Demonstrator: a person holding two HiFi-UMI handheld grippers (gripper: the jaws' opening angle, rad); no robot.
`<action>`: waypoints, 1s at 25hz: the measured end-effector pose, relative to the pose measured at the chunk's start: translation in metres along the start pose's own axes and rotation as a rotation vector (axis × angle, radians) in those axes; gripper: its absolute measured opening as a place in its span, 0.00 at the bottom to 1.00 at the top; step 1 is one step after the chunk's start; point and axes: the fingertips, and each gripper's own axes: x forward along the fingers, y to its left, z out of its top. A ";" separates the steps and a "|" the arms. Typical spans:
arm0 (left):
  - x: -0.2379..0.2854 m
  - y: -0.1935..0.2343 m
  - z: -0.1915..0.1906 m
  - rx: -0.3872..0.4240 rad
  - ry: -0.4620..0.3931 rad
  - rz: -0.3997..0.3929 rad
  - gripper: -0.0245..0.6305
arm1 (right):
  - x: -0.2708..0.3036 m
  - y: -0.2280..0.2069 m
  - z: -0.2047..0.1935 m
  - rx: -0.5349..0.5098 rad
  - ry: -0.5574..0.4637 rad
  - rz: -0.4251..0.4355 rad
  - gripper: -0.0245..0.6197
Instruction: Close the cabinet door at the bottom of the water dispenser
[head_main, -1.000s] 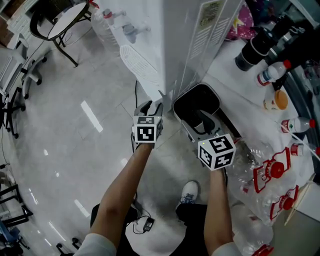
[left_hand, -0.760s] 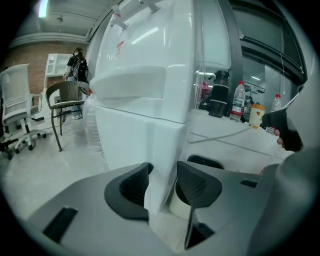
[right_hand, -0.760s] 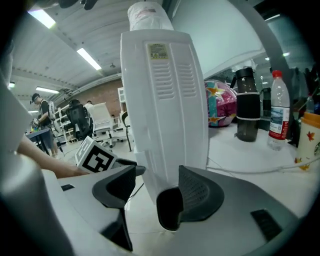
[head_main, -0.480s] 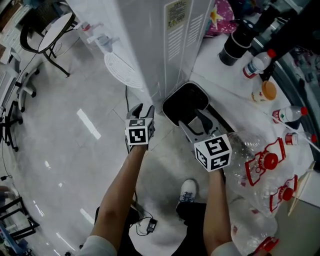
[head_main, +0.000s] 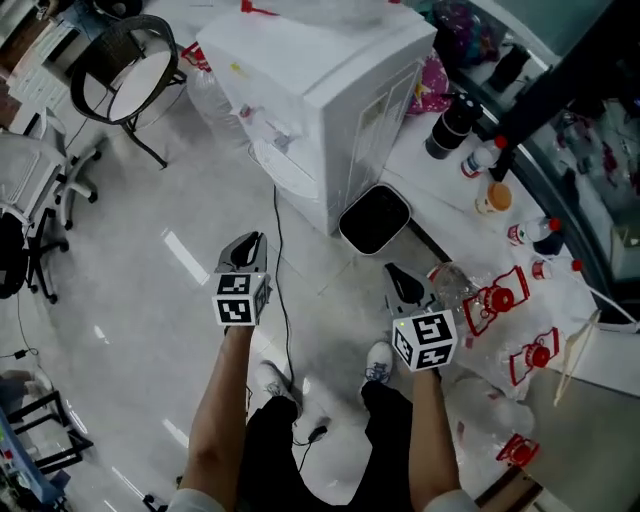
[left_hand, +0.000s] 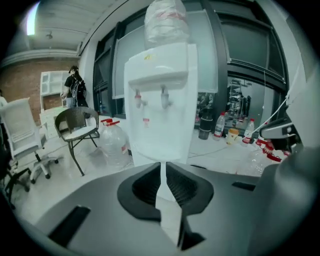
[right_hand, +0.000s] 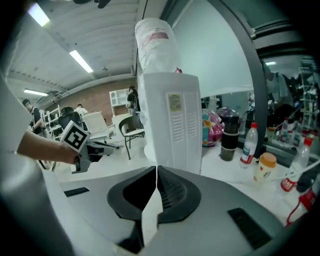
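Note:
The white water dispenser (head_main: 330, 110) stands upright with a bottle on top. Its lower front (left_hand: 160, 140) looks flat and flush in the left gripper view. My left gripper (head_main: 247, 245) hangs over the floor a good way in front of the dispenser, touching nothing. Its jaws (left_hand: 162, 167) are closing to a thin slit with nothing between them. My right gripper (head_main: 402, 278) is raised near the black bin (head_main: 375, 218), facing the dispenser's vented side (right_hand: 172, 125). Its jaws (right_hand: 156, 172) are closing too, tips meeting, nothing held.
A black cable (head_main: 280, 270) runs across the floor from the dispenser. A mesh chair (head_main: 125, 80) and large water jugs (head_main: 215, 90) stand at the left. Empty bottles with red handles (head_main: 510, 300), a black flask (head_main: 455, 125) and small bottles crowd the right.
Both grippers rose and pulled back from the dispenser's base and the bin. Their jaws went from open to nearly together. The whole dispenser top has come into the head view.

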 end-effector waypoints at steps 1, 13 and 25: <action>-0.019 -0.004 0.020 0.013 -0.007 -0.009 0.11 | -0.013 0.002 0.022 -0.019 0.001 -0.005 0.08; -0.230 0.011 0.267 0.039 -0.201 -0.081 0.08 | -0.116 0.068 0.313 -0.318 -0.046 -0.040 0.08; -0.370 0.045 0.415 0.091 -0.379 -0.042 0.08 | -0.193 0.159 0.482 -0.474 -0.226 0.044 0.08</action>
